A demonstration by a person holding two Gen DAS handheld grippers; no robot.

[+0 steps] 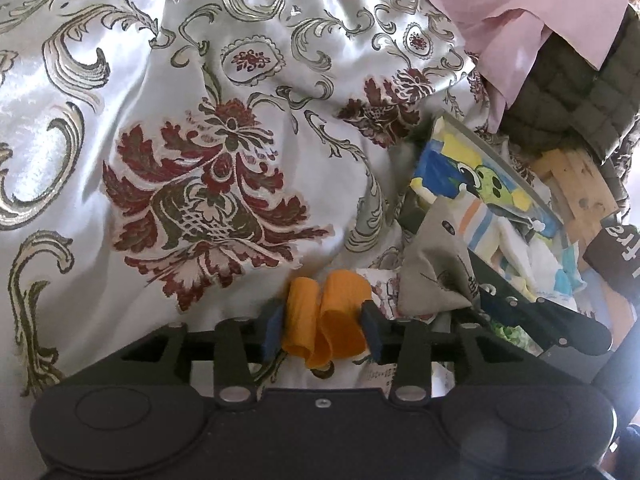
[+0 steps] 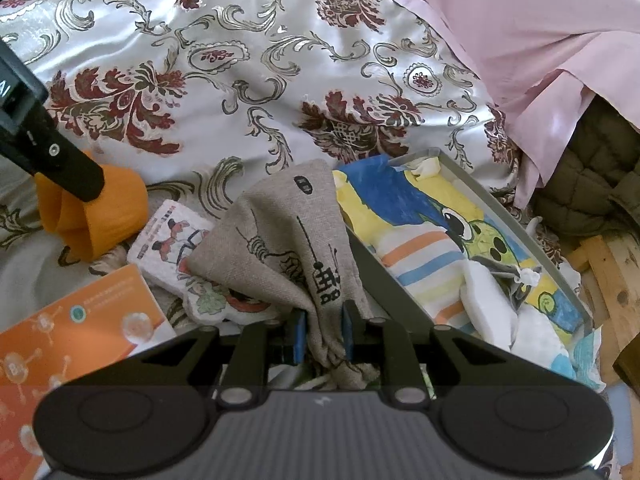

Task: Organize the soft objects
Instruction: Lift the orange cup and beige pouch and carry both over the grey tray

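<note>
My left gripper (image 1: 323,326) is shut on a folded orange cloth (image 1: 334,316) and holds it over the floral satin bedspread (image 1: 160,120). The orange cloth (image 2: 100,216) and the left gripper's finger also show at the left of the right wrist view. My right gripper (image 2: 324,338) is shut on a grey linen drawstring pouch (image 2: 292,236) with black printed drawings, lifted beside a grey tray. The pouch (image 1: 434,268) shows at the right in the left wrist view. A white printed soft pad (image 2: 176,248) lies under the pouch.
The grey tray (image 2: 516,236) holds colourful painted and striped cloths (image 2: 432,240) and white items. An orange booklet (image 2: 72,328) lies at the lower left. A pink sheet (image 2: 540,32), a dark green quilted jacket (image 2: 592,184) and wooden slats (image 2: 608,280) are at the right.
</note>
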